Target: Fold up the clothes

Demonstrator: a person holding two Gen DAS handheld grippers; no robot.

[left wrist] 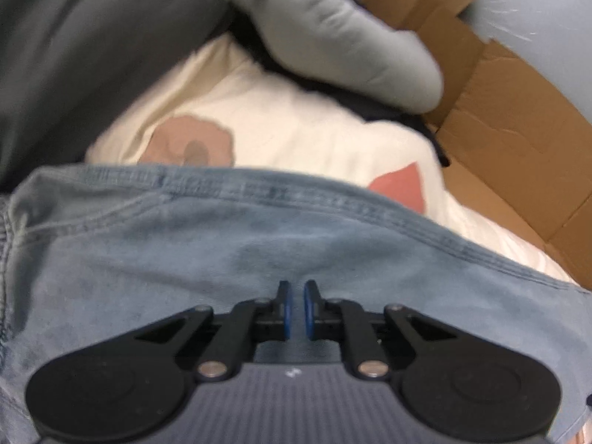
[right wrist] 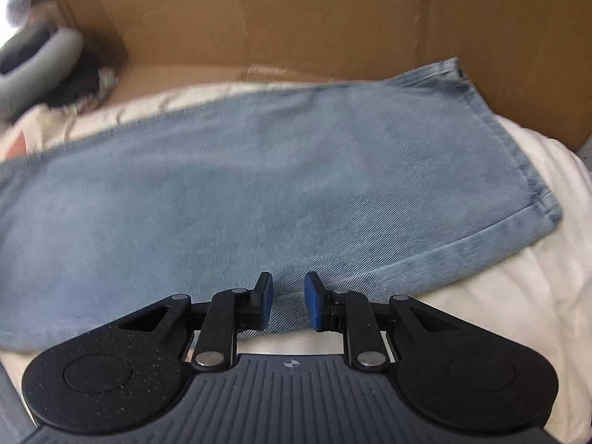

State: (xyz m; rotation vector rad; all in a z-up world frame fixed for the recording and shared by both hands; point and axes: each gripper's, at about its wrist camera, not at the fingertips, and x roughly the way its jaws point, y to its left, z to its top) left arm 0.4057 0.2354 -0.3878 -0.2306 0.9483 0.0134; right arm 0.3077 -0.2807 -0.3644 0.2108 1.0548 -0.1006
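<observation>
Light blue jeans (right wrist: 296, 170) lie flat across a cream bedspread (right wrist: 518, 296), one leg hem toward the right. In the right wrist view, my right gripper (right wrist: 288, 305) sits at the near edge of the leg, its blue pads (right wrist: 312, 305) closed on a small bunch of denim. In the left wrist view the jeans (left wrist: 185, 244) fill the lower half, with a stitched seam running across. My left gripper (left wrist: 298, 310) has its pads nearly together, pinching the denim, and creases spread from the tips.
A brown cardboard wall (right wrist: 333, 18) stands right behind the jeans and along the right side (left wrist: 518, 118). A grey cushion (left wrist: 333, 37) and a dark grey cloth (left wrist: 92, 55) lie beyond the bedspread (left wrist: 296, 129), which has printed flowers.
</observation>
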